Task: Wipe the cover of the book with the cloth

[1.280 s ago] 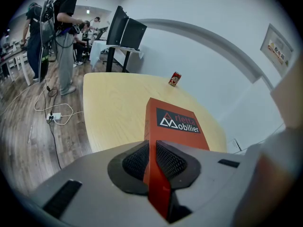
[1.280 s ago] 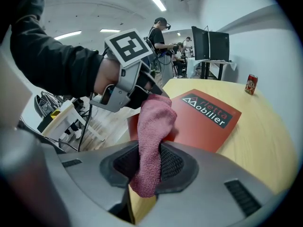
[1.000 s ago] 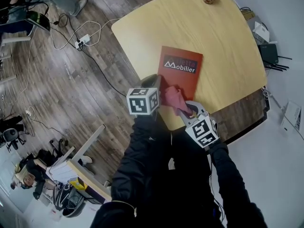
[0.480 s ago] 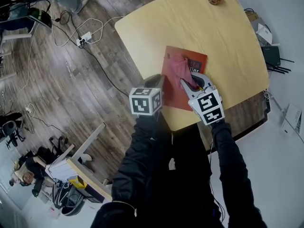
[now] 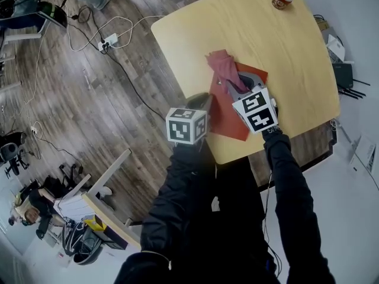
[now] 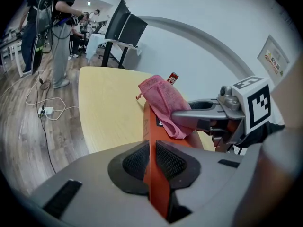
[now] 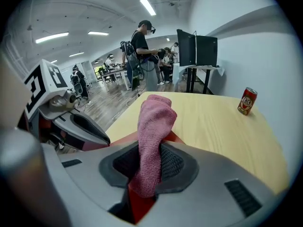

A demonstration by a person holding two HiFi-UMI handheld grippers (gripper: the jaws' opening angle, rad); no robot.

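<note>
Head view: a rounded yellow wooden table (image 5: pixel 284 40) bears a thin red book (image 5: pixel 226 118) near its front edge, with a pink terry cloth (image 5: pixel 224 65) over the book's far end. Left gripper view: the left gripper (image 6: pixel 152 161) is clamped on the book's edge. Right gripper view: the right gripper (image 7: pixel 149 167) pinches the cloth.

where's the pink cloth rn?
Head view, upper centre: the pink terry cloth is clamped in the right tool, draped over the far-left corner of the red softcover book on the yellow wooden table.
</note>
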